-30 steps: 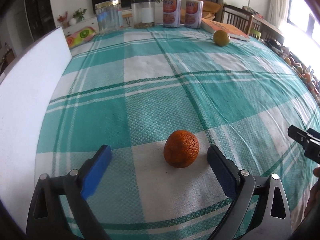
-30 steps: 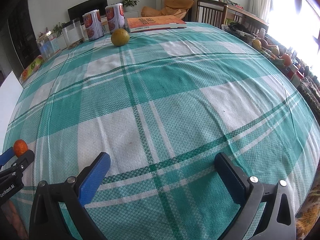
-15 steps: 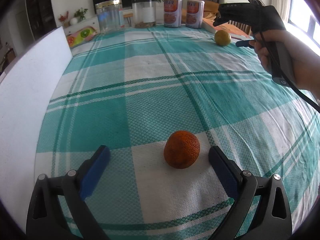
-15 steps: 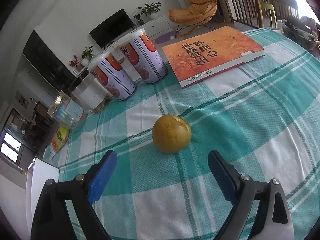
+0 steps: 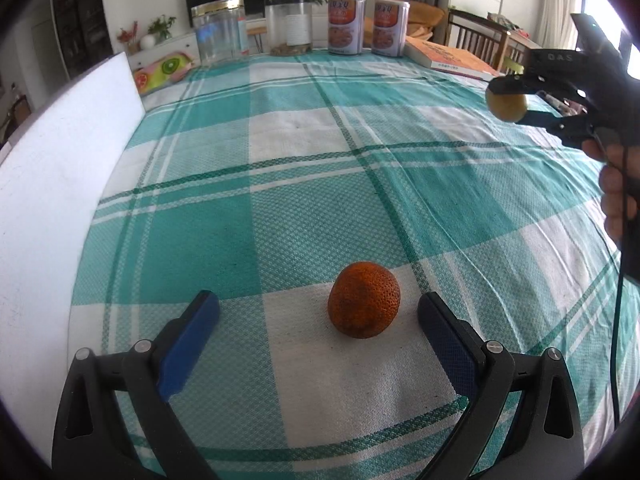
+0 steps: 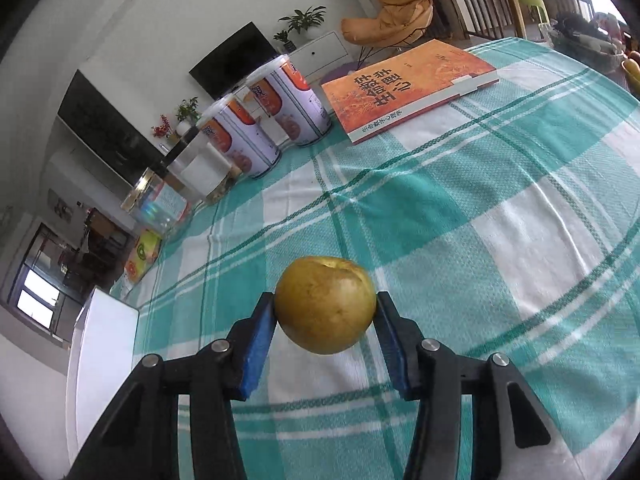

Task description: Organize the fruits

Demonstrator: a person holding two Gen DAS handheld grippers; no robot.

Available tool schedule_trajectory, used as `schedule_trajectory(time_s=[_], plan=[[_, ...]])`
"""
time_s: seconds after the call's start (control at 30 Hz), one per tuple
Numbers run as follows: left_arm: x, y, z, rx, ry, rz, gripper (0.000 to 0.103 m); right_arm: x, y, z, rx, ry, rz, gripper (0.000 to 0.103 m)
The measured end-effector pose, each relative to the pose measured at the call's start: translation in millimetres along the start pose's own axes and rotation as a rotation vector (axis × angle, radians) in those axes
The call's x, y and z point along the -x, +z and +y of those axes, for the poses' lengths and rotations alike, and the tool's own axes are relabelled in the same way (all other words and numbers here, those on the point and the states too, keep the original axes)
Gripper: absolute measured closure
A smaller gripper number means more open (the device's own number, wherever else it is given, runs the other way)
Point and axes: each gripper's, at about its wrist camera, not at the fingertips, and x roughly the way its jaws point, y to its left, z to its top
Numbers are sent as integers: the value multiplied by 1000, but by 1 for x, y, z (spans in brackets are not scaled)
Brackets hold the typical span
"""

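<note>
Right gripper (image 6: 325, 312) clamps yellow fruit (image 6: 325, 305) aloft, likely to pair it with orange (image 5: 363, 300); left gripper (image 5: 318, 320) wide open, straddling orange.

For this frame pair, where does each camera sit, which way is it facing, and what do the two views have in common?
Left wrist: on the left gripper, low over the checked tablecloth, facing the far tins; its open jaws flank the orange fruit; the person's hand shows at right.
Right wrist: on the right gripper, tilted, facing the orange book; jaws shut on the yellow-green fruit.
Shared: that fruit, tins, book, jars, tablecloth.
</note>
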Motion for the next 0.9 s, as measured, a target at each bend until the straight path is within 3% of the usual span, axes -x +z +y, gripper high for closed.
schedule_trajectory(time_s=[0.2,0.4,0.57,0.67,0.73,0.9], plan=[[0,0,0,0,-1,0,3,75,-91,13,45,-4,-15,53],[0,0,0,1,-4,1,3,99,-155,26,51,-27,-65,53],[9,-1,10,6,-151,-11,7,106,-183,25,30,-46,-100,53],[13,-4,9,-30,-170,-29,28,112,-185,29,52,-53,-126,53],[12,-3,6,-48,-179,-32,29,110,-187,31,67,-65,-129,53],[13,-1,1,-61,-178,-39,50,104,-189,36,99,-87,-116,53]])
